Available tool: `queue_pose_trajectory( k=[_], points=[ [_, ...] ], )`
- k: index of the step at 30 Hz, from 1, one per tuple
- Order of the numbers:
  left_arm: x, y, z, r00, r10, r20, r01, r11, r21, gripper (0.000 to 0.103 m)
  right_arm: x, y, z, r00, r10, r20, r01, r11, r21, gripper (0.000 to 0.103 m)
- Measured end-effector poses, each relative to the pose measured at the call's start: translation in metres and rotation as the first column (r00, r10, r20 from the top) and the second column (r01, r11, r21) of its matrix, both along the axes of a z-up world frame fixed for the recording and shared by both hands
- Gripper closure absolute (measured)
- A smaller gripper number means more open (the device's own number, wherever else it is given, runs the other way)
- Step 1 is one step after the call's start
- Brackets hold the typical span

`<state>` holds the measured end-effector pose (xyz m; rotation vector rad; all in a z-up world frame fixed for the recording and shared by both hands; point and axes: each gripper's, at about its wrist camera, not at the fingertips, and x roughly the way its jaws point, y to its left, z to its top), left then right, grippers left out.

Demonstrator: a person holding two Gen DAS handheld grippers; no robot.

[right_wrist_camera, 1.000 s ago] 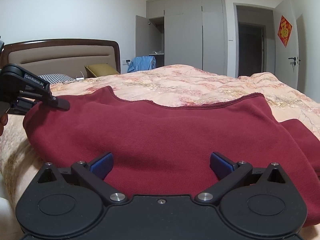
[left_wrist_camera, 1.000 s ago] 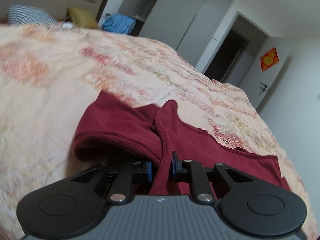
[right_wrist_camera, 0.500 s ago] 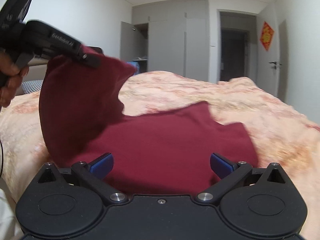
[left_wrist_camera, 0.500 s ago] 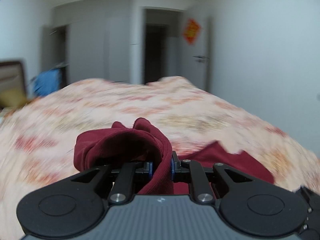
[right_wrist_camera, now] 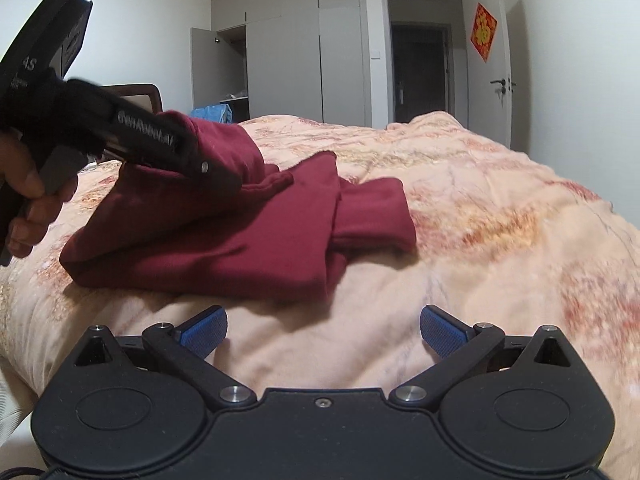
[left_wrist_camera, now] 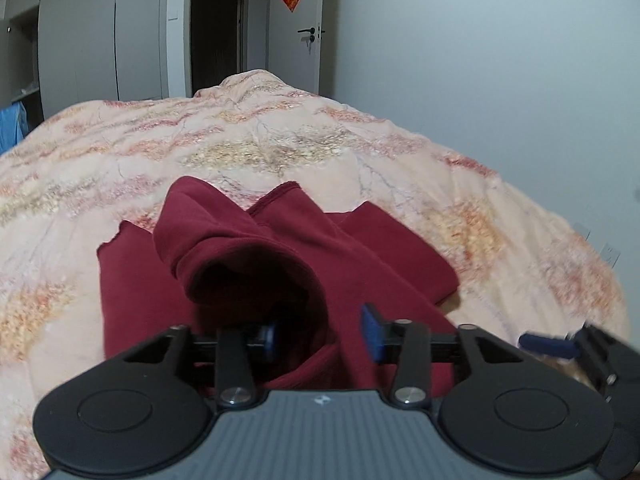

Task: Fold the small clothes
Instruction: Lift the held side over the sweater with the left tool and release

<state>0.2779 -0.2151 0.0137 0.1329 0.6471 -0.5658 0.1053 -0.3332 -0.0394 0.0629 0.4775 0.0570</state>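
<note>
Dark red fleece garment (right_wrist_camera: 224, 232), soft and floppy, half folded on peach patterned bed (right_wrist_camera: 500, 240); best pinched at hem. Left claw (left_wrist_camera: 320, 336) just opening, cloth loose between pads. Right claw (right_wrist_camera: 322, 330) wide, empty.

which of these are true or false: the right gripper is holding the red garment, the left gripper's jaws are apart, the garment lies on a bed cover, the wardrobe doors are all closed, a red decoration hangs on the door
1. The right gripper holds the dark red garment. False: its jaws stand wide open over bare bed cover, with the garment lying beyond them.
2. The left gripper has its jaws apart. True: they have just been opening, with cloth still draped between them.
3. The garment lies on a patterned bed cover. True.
4. All wardrobe doors are closed. False: the leftmost door stands open.
5. A red decoration hangs on the white door. True.
</note>
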Motion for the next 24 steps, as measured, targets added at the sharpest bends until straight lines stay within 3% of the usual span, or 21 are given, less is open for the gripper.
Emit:
queue_pose_trajectory(
  k=[8, 16, 22, 24],
  points=[
    [-0.004, -0.001, 0.015, 1.000, 0.009, -0.028, -0.012, 0.991, -0.130, 0.028, -0.014, 0.000, -0.001, 1.000, -0.020, -0.011, 0.021, 1.000, 0.010, 0.000],
    [-0.005, 0.000, 0.019, 0.998, -0.018, -0.057, 0.004, 0.972, -0.235, 0.017, -0.025, 0.002, 0.003, 0.999, -0.034, -0.018, 0.034, 0.999, 0.000, 0.000],
    [-0.019, 0.030, 0.032, 0.997, 0.074, -0.009, -0.074, 0.963, -0.258, 0.001, -0.028, 0.006, 0.003, 0.999, -0.037, -0.032, 0.038, 0.999, 0.031, 0.000],
    [-0.025, 0.046, 0.036, 0.991, 0.137, 0.005, -0.130, 0.954, -0.271, 0.000, -0.028, 0.008, 0.005, 0.999, -0.034, -0.027, 0.035, 0.999, 0.040, 0.000]
  ],
)
